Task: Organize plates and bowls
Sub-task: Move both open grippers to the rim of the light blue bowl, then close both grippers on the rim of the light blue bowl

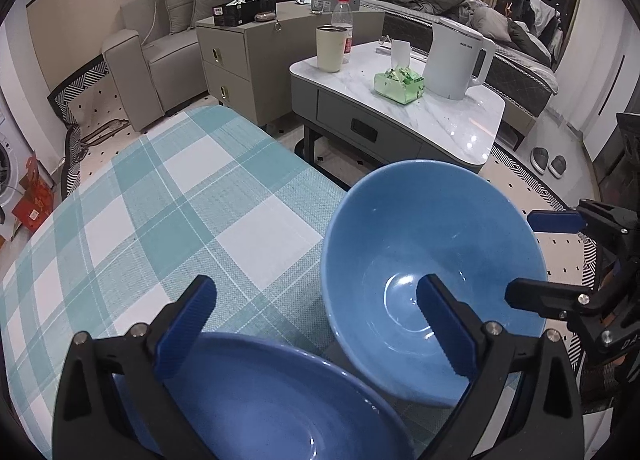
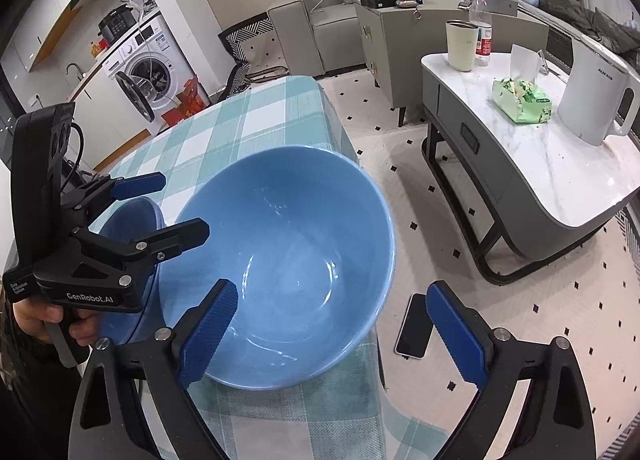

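Note:
A deep blue bowl [image 1: 432,244] [image 2: 288,244] stands at the right edge of the table with the teal checked cloth [image 1: 180,199]. A flat blue plate [image 1: 260,400] [image 2: 132,219] lies beside it on the left. My left gripper [image 1: 316,300] [image 2: 186,203] is open, one finger above the plate and the other above the bowl's inside. My right gripper [image 2: 332,300] [image 1: 524,258] is open too. Its jaws straddle the bowl's near right rim without pressing it: the left finger [image 2: 212,320] is over the inside, the right one beyond the table edge.
A marble coffee table [image 2: 560,179] to the right carries a white kettle [image 2: 592,95], a green tissue pack [image 2: 522,101], a cup and a bottle. A phone [image 2: 414,326] lies on the floor by the table corner. A sofa, a drawer cabinet and a washing machine [image 2: 148,71] stand further back.

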`<action>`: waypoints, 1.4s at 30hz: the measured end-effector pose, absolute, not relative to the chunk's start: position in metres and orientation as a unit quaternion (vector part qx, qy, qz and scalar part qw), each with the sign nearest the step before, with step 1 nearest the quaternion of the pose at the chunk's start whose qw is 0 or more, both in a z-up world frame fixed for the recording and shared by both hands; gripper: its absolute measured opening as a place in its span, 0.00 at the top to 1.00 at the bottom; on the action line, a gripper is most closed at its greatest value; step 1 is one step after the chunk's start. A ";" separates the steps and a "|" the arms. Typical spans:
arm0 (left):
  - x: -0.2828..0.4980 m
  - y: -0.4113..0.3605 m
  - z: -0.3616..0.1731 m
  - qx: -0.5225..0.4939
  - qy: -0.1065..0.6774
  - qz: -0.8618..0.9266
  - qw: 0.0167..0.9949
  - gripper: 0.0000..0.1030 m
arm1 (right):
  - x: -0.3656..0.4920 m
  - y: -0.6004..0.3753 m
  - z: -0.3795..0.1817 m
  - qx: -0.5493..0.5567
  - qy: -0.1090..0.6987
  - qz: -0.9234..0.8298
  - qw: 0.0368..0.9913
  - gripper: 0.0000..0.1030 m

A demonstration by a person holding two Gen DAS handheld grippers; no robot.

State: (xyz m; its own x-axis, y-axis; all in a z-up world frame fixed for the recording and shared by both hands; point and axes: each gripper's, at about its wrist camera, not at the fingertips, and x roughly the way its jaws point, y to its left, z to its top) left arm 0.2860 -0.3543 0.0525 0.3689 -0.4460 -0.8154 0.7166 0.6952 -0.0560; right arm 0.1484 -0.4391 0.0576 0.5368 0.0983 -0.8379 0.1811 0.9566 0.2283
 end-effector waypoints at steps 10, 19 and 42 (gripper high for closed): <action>0.278 -0.364 0.051 0.176 0.430 -0.378 0.801 0.17 | 0.148 -0.439 0.040 0.159 0.498 -0.011 0.852 0.18; 0.274 -0.367 0.047 0.181 0.435 -0.387 0.793 0.36 | 0.145 -0.434 0.039 0.151 0.503 0.003 0.851 0.25; 0.270 -0.361 0.048 0.178 0.429 -0.390 0.795 0.62 | 0.136 -0.422 0.042 0.112 0.506 -0.002 0.855 0.45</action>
State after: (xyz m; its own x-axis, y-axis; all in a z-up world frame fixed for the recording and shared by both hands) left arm 0.2704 -0.3609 0.0485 0.3266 -0.4673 -0.8215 0.7733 0.6319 -0.0520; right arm 0.1361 -0.4216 0.0418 0.4874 0.1097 -0.8663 0.1170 0.9749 0.1893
